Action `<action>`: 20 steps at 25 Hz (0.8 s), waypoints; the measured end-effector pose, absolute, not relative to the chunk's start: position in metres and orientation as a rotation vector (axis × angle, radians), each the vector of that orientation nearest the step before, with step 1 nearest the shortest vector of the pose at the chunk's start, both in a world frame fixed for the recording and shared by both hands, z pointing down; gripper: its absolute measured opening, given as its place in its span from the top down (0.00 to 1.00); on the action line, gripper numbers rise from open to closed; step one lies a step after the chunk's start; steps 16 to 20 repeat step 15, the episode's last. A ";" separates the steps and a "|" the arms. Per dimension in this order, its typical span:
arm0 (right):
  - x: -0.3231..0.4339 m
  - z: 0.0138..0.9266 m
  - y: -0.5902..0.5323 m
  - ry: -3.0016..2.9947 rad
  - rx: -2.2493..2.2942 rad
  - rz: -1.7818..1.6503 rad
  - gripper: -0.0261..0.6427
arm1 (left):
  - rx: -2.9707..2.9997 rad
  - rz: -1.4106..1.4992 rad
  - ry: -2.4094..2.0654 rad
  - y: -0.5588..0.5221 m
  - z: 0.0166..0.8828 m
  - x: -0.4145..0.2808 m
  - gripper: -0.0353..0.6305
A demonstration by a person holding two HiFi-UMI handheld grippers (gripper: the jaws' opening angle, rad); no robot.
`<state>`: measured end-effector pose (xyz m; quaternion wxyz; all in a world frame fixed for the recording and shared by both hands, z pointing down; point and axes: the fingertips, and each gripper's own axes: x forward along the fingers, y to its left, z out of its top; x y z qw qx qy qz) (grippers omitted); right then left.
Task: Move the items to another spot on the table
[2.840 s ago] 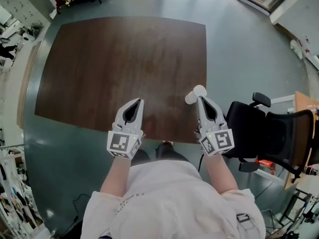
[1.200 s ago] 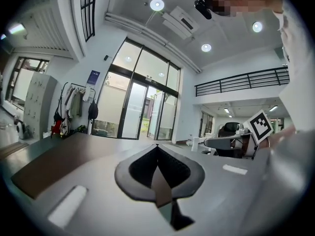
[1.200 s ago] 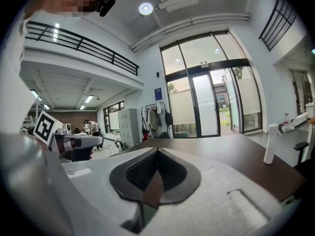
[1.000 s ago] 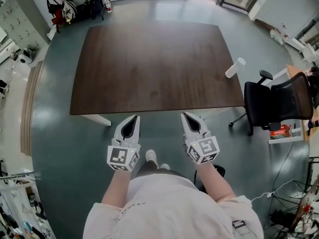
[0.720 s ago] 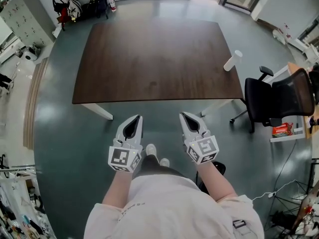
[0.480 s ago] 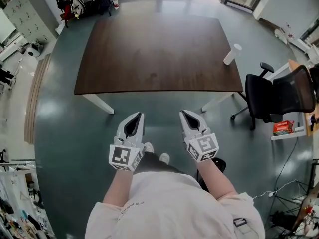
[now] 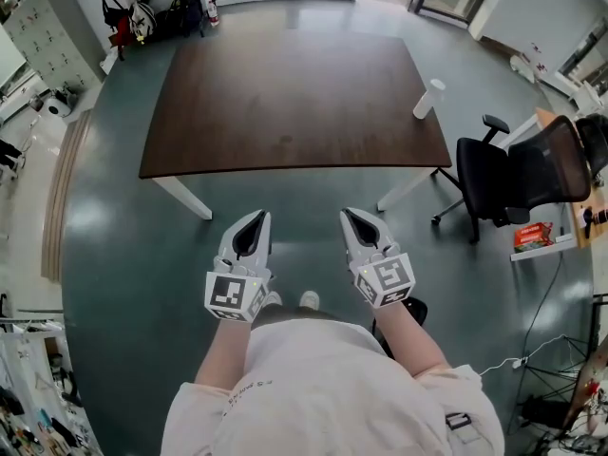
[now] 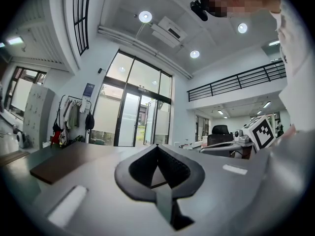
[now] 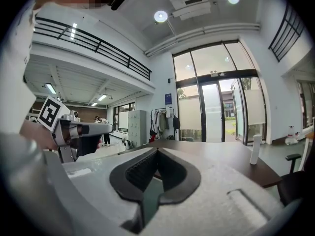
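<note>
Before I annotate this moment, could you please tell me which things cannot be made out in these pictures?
- Small white upright cylinder at the dark brown wooden table's right edge: too small in the head view and right gripper view to identify.
- Red and yellow package beside the black office chair: head view, too small to read.
- Much of the table: left gripper view, hidden behind the left gripper's own body.

The left gripper [image 8: 157, 147], jaws together, empty, faces what seems the table [image 8: 66, 159].
</note>
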<state>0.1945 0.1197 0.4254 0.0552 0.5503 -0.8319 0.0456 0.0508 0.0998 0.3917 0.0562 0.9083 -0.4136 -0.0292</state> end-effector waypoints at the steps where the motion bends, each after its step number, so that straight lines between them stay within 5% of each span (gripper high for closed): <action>1: 0.193 0.425 0.120 -2.525 1.674 0.137 0.97 | 2.758 -0.090 -1.256 0.100 0.392 0.049 0.92; 20: 0.173 0.421 0.130 -2.528 1.669 0.118 0.97 | 2.745 -0.105 -1.271 0.104 0.391 0.030 0.92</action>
